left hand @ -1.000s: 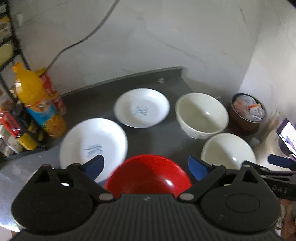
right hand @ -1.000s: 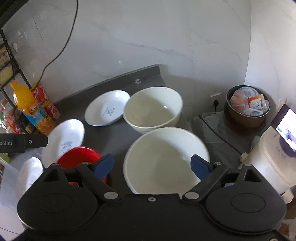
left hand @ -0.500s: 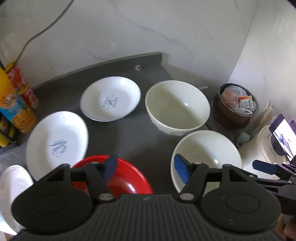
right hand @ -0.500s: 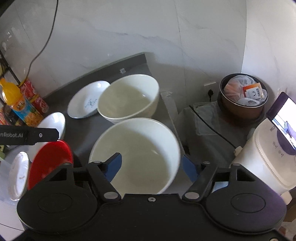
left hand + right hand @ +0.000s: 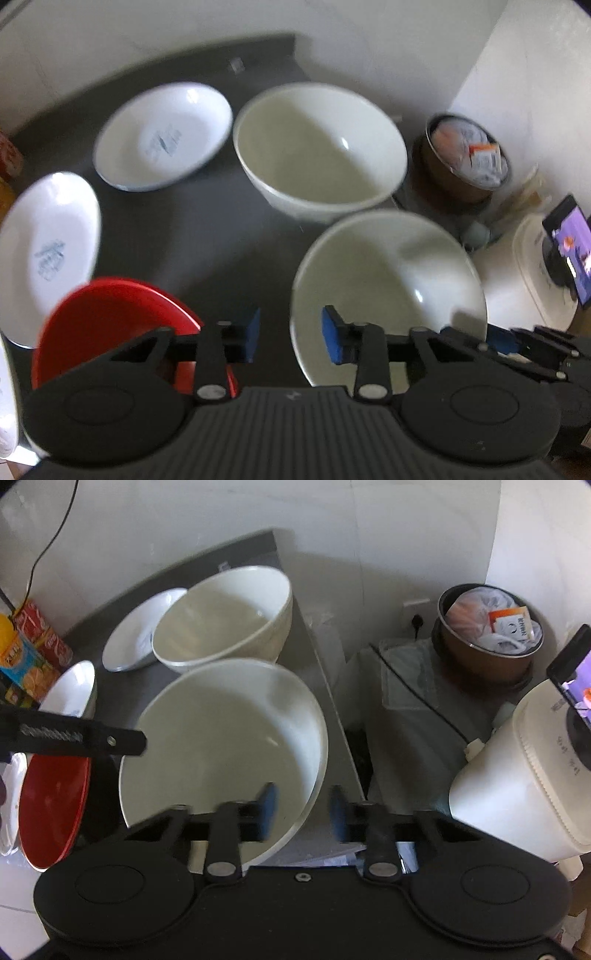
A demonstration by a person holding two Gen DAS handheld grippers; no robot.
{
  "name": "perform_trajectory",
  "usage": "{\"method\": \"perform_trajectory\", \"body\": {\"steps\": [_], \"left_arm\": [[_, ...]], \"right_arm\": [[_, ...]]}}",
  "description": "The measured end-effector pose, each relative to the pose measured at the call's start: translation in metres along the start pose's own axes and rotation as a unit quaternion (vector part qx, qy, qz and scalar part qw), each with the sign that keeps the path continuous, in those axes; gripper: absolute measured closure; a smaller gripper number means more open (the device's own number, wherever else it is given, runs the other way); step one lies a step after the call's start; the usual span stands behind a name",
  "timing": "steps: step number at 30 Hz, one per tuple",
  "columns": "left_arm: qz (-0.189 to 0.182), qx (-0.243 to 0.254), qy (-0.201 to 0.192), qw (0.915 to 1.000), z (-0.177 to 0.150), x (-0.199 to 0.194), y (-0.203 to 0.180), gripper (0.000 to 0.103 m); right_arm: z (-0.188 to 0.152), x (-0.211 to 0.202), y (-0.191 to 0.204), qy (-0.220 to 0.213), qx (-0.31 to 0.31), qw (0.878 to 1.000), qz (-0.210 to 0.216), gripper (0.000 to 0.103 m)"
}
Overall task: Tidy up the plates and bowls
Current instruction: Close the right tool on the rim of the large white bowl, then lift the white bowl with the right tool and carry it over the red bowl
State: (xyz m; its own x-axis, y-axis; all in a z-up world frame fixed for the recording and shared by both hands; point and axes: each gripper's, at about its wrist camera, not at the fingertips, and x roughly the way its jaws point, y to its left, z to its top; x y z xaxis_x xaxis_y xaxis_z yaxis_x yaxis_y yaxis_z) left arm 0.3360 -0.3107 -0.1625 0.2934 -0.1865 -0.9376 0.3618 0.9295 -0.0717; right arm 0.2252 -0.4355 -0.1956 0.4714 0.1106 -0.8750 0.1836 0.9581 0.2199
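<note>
A large white bowl [image 5: 388, 280] [image 5: 221, 746] sits nearest on the dark counter, with a second white bowl [image 5: 317, 155] [image 5: 221, 620] behind it. My left gripper [image 5: 291, 334] is open, its narrowed jaws straddling the near bowl's left rim. My right gripper [image 5: 303, 810] is open and straddles the same bowl's right rim. A red bowl [image 5: 110, 317] [image 5: 51, 805] lies to the left. Two white plates [image 5: 162, 136] [image 5: 48, 236] rest further back and left.
The counter's right edge [image 5: 332, 701] runs just beside the near bowl. Beyond it stand a brown pot [image 5: 487, 635] stuffed with bags, a white appliance [image 5: 524, 775] and a phone [image 5: 569, 664]. A juice bottle [image 5: 18, 657] and red can [image 5: 40, 635] stand far left.
Both grippers have moved in on the near white bowl, the left one swinging right off the red bowl. Their jaws have narrowed from wide open to a small gap around the rim.
</note>
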Motion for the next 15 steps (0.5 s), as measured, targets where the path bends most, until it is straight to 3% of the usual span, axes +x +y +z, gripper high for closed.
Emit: {"method": "perform_trajectory", "body": {"steps": [1, 3, 15], "left_arm": [[-0.006, -0.002, 0.010, 0.9999, -0.001, 0.006, 0.000, 0.086], [-0.005, -0.013, 0.022, 0.9997, -0.004, 0.014, 0.002, 0.098], [-0.016, -0.013, -0.017, 0.9996, -0.005, -0.021, 0.009, 0.098]], "right_arm": [[0.000, 0.001, 0.001, 0.000, -0.003, 1.000, -0.008, 0.088], [0.000, 0.000, 0.003, -0.001, -0.007, 1.000, -0.014, 0.088], [0.007, -0.027, 0.015, -0.024, -0.007, 1.000, -0.020, 0.089]]}}
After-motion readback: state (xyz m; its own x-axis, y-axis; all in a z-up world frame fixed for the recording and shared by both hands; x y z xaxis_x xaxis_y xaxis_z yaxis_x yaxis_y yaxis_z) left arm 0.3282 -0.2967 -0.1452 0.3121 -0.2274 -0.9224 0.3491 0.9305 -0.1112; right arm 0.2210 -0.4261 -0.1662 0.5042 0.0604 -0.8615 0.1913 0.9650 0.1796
